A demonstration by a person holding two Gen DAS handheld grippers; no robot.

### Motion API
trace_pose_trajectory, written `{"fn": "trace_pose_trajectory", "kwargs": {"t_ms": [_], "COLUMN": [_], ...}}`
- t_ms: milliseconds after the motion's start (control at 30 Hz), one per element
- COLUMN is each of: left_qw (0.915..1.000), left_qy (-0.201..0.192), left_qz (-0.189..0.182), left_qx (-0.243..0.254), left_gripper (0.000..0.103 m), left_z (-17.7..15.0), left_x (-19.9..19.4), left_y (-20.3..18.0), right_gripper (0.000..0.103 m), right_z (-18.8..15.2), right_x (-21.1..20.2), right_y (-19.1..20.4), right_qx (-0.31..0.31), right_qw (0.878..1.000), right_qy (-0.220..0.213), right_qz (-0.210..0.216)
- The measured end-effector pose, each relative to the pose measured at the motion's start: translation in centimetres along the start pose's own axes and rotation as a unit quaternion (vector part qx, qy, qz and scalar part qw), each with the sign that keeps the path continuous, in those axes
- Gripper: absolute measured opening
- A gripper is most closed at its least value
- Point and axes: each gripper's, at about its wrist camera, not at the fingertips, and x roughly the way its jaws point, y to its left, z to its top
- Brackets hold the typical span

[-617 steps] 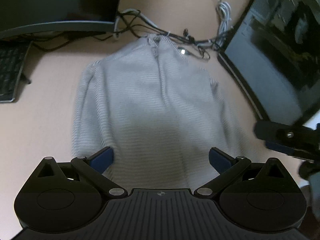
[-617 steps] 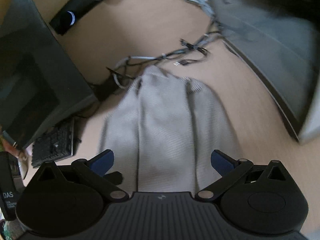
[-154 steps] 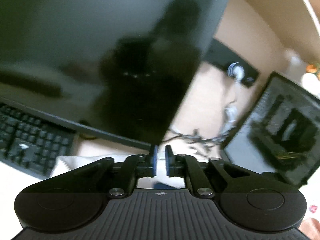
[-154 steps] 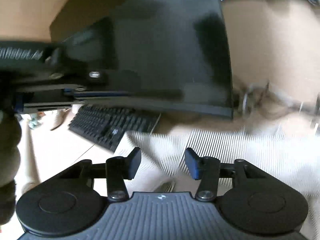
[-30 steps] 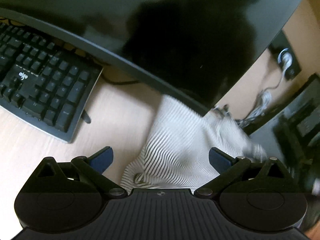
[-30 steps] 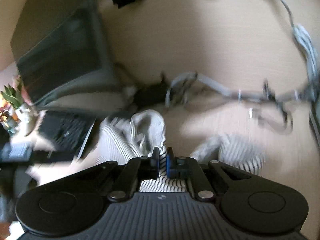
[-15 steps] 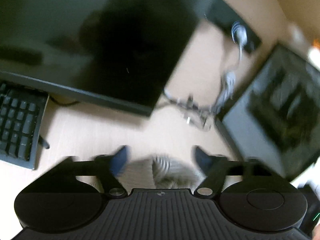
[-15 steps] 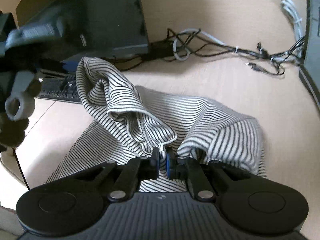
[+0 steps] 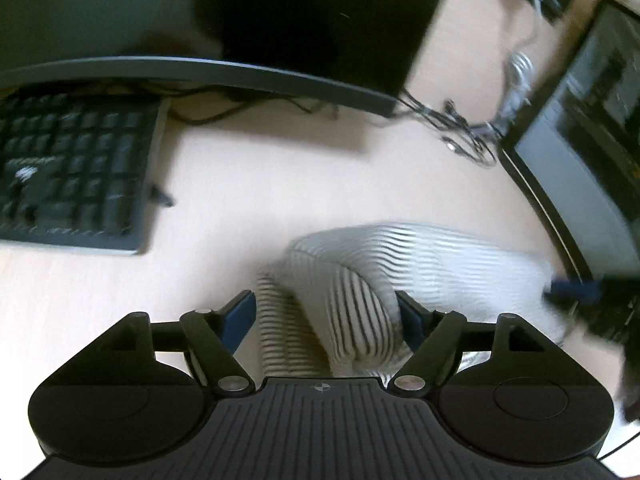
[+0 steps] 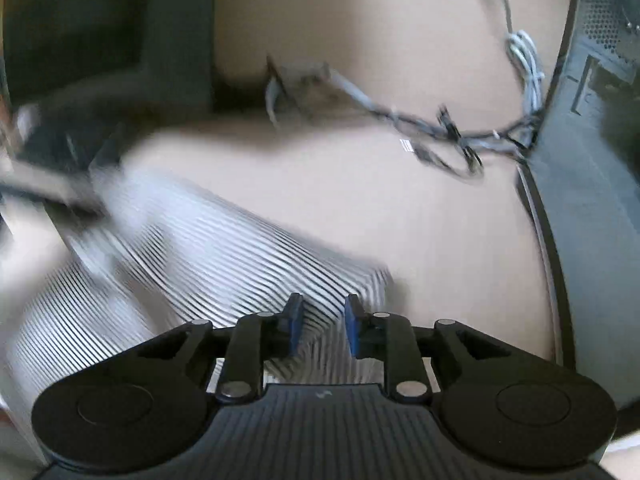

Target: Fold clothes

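A white sweater with thin dark stripes (image 9: 420, 252) lies bunched and folded on the beige desk. My left gripper (image 9: 326, 314) is open, its blue fingertips on either side of a raised fold of the sweater, not clamped on it. In the right wrist view the sweater (image 10: 224, 252) spreads to the left, and my right gripper (image 10: 323, 326) hovers over its near right corner, open a little, holding nothing. The right gripper's blue tip (image 9: 576, 288) shows blurred at the sweater's right edge in the left wrist view.
A black keyboard (image 9: 68, 176) lies at the left. A large dark monitor (image 9: 240, 20) stands behind it, and another screen (image 9: 580, 152) on the right. Tangled cables (image 10: 444, 136) lie at the back of the desk. Bare desk (image 10: 400, 208) separates sweater and cables.
My right gripper has let go of the sweater fold it held pinched and now stands slightly open over it. The lifted fold has dropped flat. Both views have swung down toward the desk.
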Motion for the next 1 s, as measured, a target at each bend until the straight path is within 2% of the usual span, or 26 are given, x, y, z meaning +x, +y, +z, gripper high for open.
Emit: {"fn": "trace_pose_trajectory", "kwargs": {"t_ms": [67, 133, 167, 200, 267, 367, 433, 600, 800, 867, 1000], "left_qw": [0.9999, 0.9997, 0.9994, 0.9990, 0.9976, 0.9951, 0.9938, 0.9942, 0.9951, 0.9950, 0.9970], "left_qy": [-0.011, -0.017, -0.015, -0.010, 0.015, 0.058, 0.076, 0.070, 0.043, 0.032, 0.017], "left_qz": [0.008, -0.005, -0.020, -0.036, -0.063, -0.076, -0.077, -0.080, -0.085, -0.088, -0.068], "left_qx": [-0.010, -0.019, -0.023, -0.026, -0.027, -0.025, -0.025, -0.018, -0.027, -0.033, -0.034], "left_gripper": [0.079, 0.076, 0.076, 0.077, 0.077, 0.076, 0.069, 0.069, 0.068, 0.071, 0.090], "left_z": [0.1, 0.7, 1.1, 1.3, 1.4, 1.1, 1.0, 2.6, 4.8, 5.1, 4.6], "left_x": [-0.8, -1.5, -1.6, -1.5, -0.7, 1.7, 3.2, 5.7, 7.6, 6.9, 5.2], "left_y": [0.4, 0.4, 0.3, 0.1, -0.3, -0.9, -1.2, -2.9, -4.6, -4.8, -4.2], "right_gripper": [0.021, 0.022, 0.029, 0.041, 0.050, 0.049, 0.043, 0.041, 0.041, 0.041, 0.041], "right_z": [-0.8, -0.7, -0.5, -0.2, 0.0, -0.3, -0.5, 0.6, 4.3, 5.3, 6.3], "right_x": [-0.2, -1.0, -1.4, -1.5, -1.0, 0.2, 0.7, 2.0, 4.9, 5.7, 5.6], "right_y": [-0.3, -0.7, -0.9, -1.2, -1.8, -2.7, -3.4, -3.9, -7.0, -7.7, -7.6], "right_qx": [0.005, 0.028, 0.041, 0.053, 0.079, 0.127, 0.146, 0.118, 0.115, 0.115, 0.094], "right_qw": [1.000, 1.000, 0.999, 0.999, 0.997, 0.991, 0.988, 0.992, 0.993, 0.993, 0.994], "right_qy": [0.000, -0.008, -0.012, -0.011, -0.003, 0.009, 0.010, -0.004, -0.020, -0.024, -0.033], "right_qz": [-0.006, -0.001, 0.003, 0.005, 0.016, 0.045, 0.054, 0.045, 0.001, -0.022, -0.051]}}
